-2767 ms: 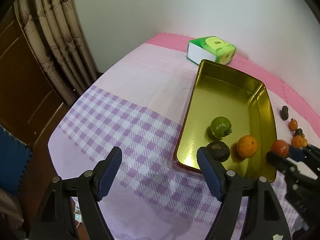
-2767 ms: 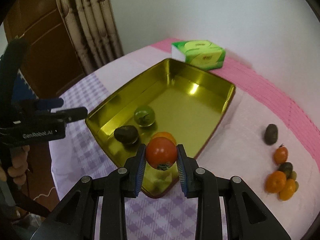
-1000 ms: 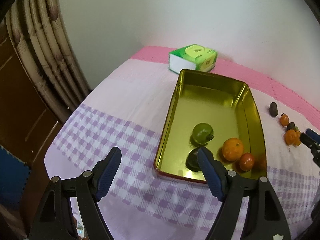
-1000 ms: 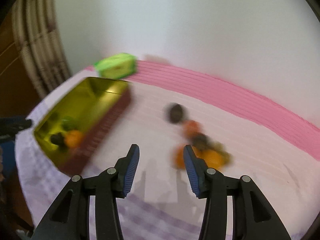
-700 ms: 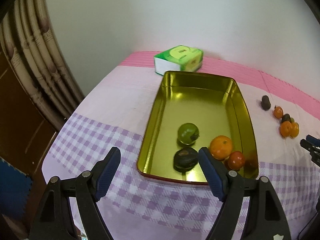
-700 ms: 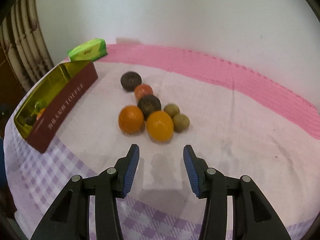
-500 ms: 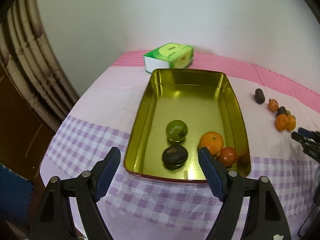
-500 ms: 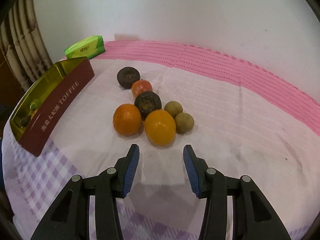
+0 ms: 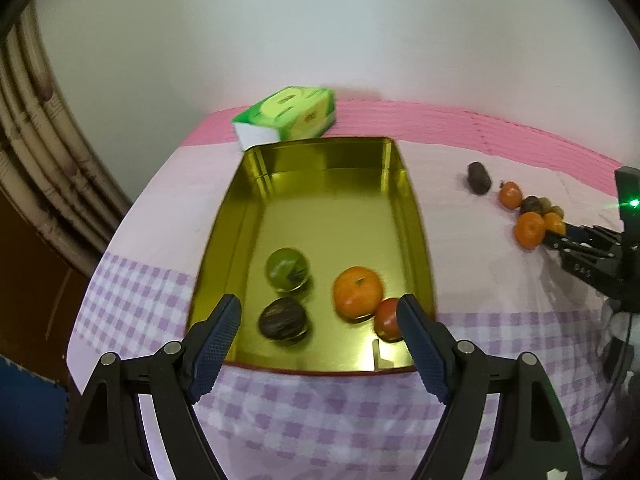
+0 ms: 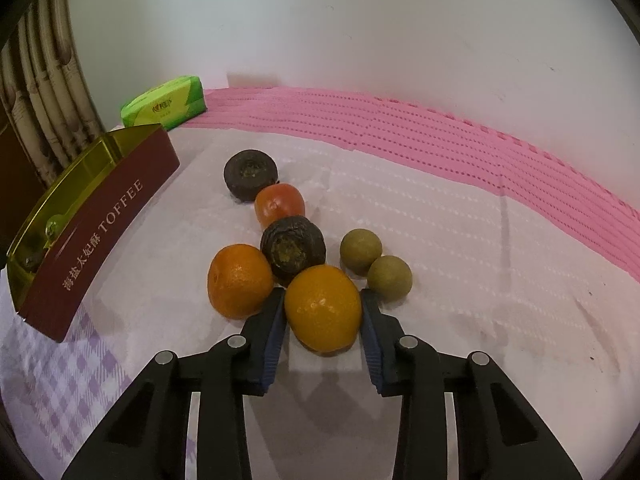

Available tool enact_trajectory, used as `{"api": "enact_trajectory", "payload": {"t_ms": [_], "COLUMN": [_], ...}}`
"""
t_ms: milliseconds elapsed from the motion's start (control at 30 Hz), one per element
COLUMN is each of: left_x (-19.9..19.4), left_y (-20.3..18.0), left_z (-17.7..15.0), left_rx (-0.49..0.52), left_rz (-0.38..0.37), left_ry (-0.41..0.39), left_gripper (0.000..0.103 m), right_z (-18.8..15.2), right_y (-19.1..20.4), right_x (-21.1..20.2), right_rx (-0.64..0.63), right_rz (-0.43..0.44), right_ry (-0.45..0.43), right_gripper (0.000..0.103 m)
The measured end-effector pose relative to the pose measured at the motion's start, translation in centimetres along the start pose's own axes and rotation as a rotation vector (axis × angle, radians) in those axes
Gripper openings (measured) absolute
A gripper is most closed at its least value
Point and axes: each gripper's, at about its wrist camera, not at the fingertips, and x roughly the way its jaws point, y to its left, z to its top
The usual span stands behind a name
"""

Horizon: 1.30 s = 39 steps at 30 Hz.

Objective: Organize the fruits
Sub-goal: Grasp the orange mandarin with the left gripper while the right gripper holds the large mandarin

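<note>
A gold tin tray (image 9: pixel 320 216) holds a green fruit (image 9: pixel 287 269), a dark fruit (image 9: pixel 282 322), an orange (image 9: pixel 357 293) and a red tomato (image 9: pixel 388 318). My left gripper (image 9: pixel 318 344) is open and empty over the tray's near edge. My right gripper (image 10: pixel 323 312) is open with its jaws on either side of a yellow-orange fruit (image 10: pixel 323 307) on the table; the fingers (image 10: pixel 272 320) stand very close to it. Around it lie an orange (image 10: pixel 239 280), two dark fruits (image 10: pixel 293 249), a red-orange fruit (image 10: pixel 279 205) and two small green-brown fruits (image 10: pixel 361 249).
A green tissue box (image 9: pixel 286 118) stands behind the tray near the wall; it also shows in the right wrist view (image 10: pixel 166 106). The tray's red side (image 10: pixel 100 232) reads TOFFEE. A curtain (image 9: pixel 40 152) hangs at the left. The table edge lies near.
The right gripper let go of the red tomato in the tray, swung right to the fruit pile and moved in around the yellow-orange fruit. The left gripper's view shifted toward the tray.
</note>
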Motion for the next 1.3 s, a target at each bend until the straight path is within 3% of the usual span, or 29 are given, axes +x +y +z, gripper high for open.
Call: {"api": "enact_trajectory", "payload": {"t_ms": [400,700,933,1300], "left_x": [0.4,3.5,5.9,8.5], "left_y": [-7.8,-13.7,-16.9,-19.5], "left_z": [2.0,3.3,4.1,3.9], "left_rx": [0.102,0.14,0.149,0.171], "left_rz": [-0.121,-0.222,-0.279,-0.324], "left_ry": [-0.017,0.008,0.054,0.093], "left_gripper": [0.077,0.077,0.077,0.073], "right_z": [-2.3,-3.0,-3.2,-3.2], "right_y": [-3.5,-7.8,-10.9,-10.8], "right_x": [-2.1,-2.7,-2.9,-2.8], "right_rx": [0.058,0.097,0.152,0.15], "right_rz": [-0.051,-0.134,-0.167,-0.17], "right_ry": [-0.005,-0.007,-0.007,-0.006], "right_gripper": [0.036,0.036,0.036,0.036]}}
